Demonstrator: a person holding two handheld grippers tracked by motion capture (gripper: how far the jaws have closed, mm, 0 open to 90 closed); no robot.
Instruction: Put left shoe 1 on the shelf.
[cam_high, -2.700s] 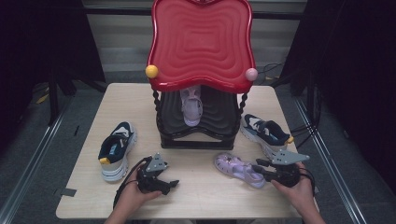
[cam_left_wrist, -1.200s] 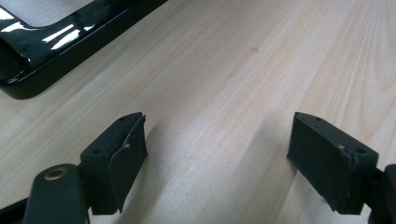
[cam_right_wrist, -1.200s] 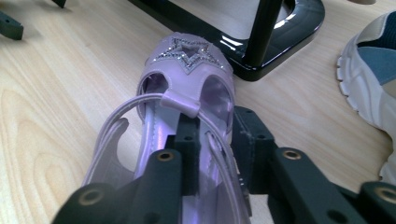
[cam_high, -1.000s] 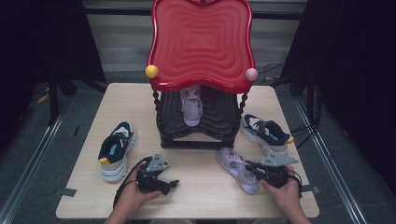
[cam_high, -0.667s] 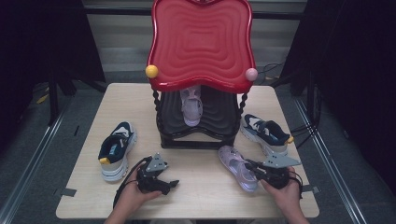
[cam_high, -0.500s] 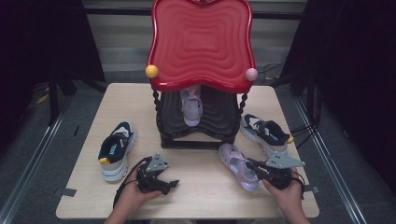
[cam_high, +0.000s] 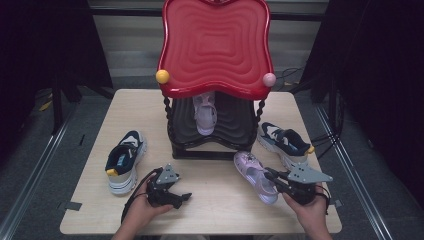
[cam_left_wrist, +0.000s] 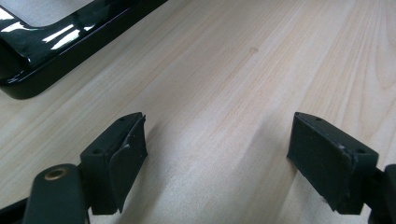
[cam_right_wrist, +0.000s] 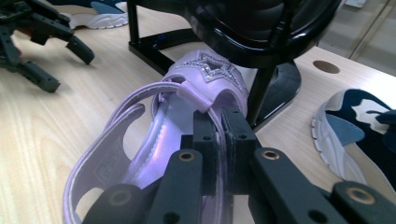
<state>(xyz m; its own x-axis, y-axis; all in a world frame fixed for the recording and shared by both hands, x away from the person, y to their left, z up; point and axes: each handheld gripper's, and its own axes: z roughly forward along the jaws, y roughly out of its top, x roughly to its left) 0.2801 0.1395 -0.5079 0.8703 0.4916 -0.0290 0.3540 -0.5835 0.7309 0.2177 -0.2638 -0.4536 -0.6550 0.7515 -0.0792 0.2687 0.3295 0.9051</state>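
Note:
A lilac sandal (cam_high: 256, 175) lies on the table in front of the black rack (cam_high: 215, 131), toe toward the rack. My right gripper (cam_high: 274, 181) is shut on the sandal's (cam_right_wrist: 187, 107) side strap, near its heel; the right gripper (cam_right_wrist: 218, 140) has its jaws pressed together on the strap. A second lilac sandal (cam_high: 205, 114) sits on the rack's lower shelf under the red top (cam_high: 216, 46). My left gripper (cam_high: 181, 198) rests low on the table at front left, open, with bare wood between the left gripper's (cam_left_wrist: 215, 154) fingers.
A navy and white sneaker (cam_high: 123, 160) lies at the table's left, another (cam_high: 285, 142) at the right beside the rack. The rack's black base (cam_left_wrist: 51, 42) is just ahead of the left gripper. Dark floor surrounds the table (cam_high: 220, 210).
The right gripper has shut on the lilac sandal and swung it from lying crosswise to pointing at the rack, shifting it slightly nearer the rack's foot. The left gripper has stayed put.

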